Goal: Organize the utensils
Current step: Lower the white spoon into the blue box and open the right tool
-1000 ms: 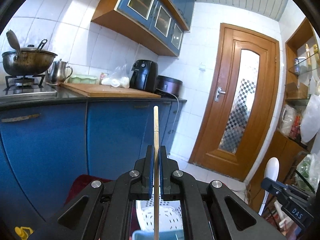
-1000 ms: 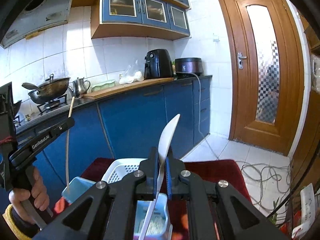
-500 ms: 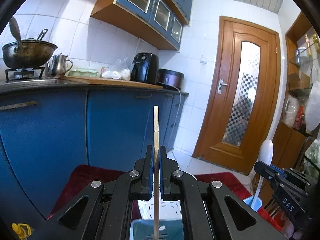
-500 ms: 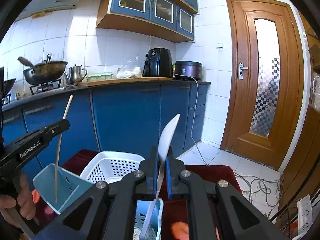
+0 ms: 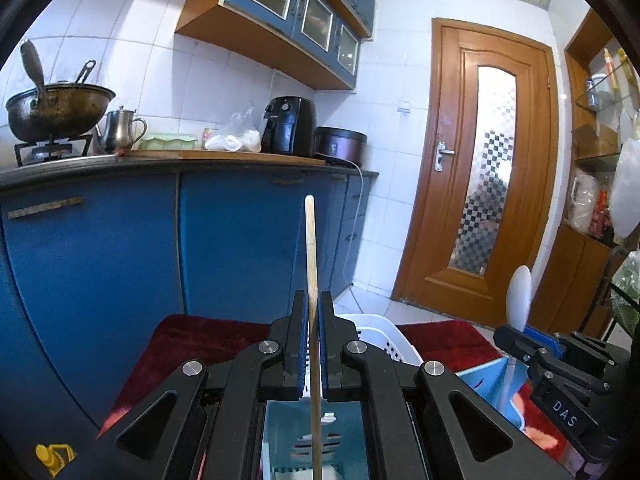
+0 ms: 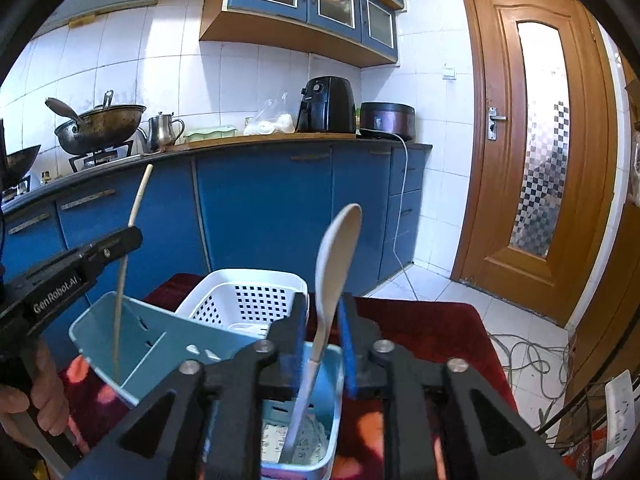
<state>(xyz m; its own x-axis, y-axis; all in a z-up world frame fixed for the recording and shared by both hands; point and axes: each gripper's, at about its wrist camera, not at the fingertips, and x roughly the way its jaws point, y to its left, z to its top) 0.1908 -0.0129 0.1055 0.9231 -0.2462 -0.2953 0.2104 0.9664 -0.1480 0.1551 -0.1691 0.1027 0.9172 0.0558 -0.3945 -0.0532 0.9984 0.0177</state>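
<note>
My left gripper point(image 5: 311, 312) is shut on a wooden chopstick point(image 5: 310, 248) that stands upright, its lower end inside the left compartment of a light blue utensil holder point(image 6: 132, 332). The chopstick also shows in the right wrist view point(image 6: 136, 208). My right gripper point(image 6: 322, 316) is open, its jaws spread on either side of a white spoon point(image 6: 334, 256) that leans handle-down in the holder's right compartment point(image 6: 316, 428). From the left wrist view the spoon point(image 5: 519, 292) rises above the right gripper.
A white perforated basket point(image 6: 248, 296) stands behind the holder on a dark red cloth point(image 6: 420, 328). Blue kitchen cabinets point(image 6: 260, 208) run behind. A wooden door point(image 6: 540, 140) is at the right, with loose cables point(image 6: 528, 356) on the floor.
Both grippers have come lower toward the holder. The right gripper has opened and let go of the spoon, which now stands in the holder. The left gripper still grips the chopstick.
</note>
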